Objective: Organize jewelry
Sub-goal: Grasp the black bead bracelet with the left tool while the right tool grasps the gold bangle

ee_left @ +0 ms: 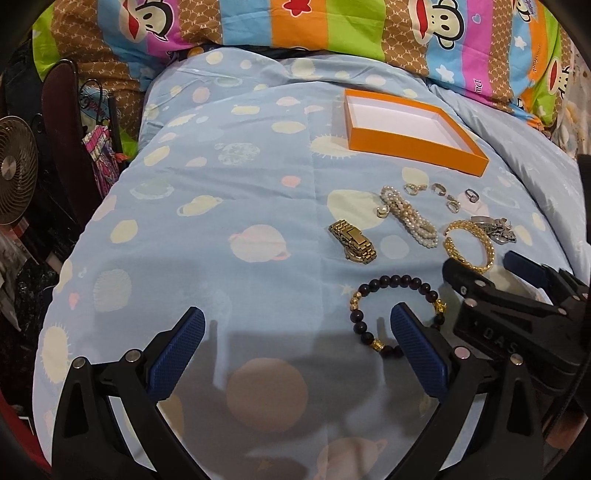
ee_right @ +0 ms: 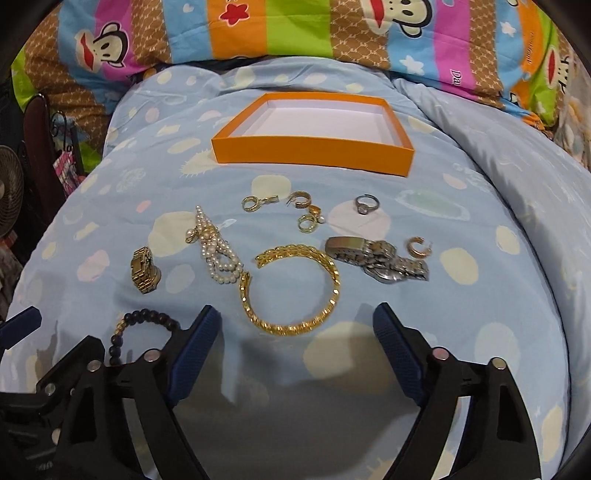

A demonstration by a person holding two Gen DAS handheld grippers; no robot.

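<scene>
The jewelry is lying spread out on a bed covered by a pale blue sheet (ee_right: 461,295) printed with planets, and the orange box (ee_right: 314,151) is sitting open and white-lined just beyond it, near the striped cartoon-monkey pillow (ee_right: 295,29).

The right tongs (ee_right: 297,334) are hanging over the near edge of the gold chain bracelet (ee_right: 295,288), their blue pads standing wide apart with nothing pressed between them (the bracelet's lower curve is lying just ahead of the gap, untouched). The left tongs (ee_left: 297,345) are also standing wide open, gripping nothing; their right pad is resting over the inside of the dark bead bracelet (ee_left: 395,314), though whether it is touching the beads I cannot tell.

To the left of the gold chain, the pearl strand (ee_right: 218,251) is lying bunched, and further left the gold watch (ee_right: 145,271) is sitting folded. To the right, the silver watch (ee_right: 376,258) is lying on its side with a small gold hoop earring (ee_right: 416,246) just beside it. Between these and the box, several gold earrings (ee_right: 295,210) and a silver ring (ee_right: 364,204) are lying scattered, apart from one another.
</scene>
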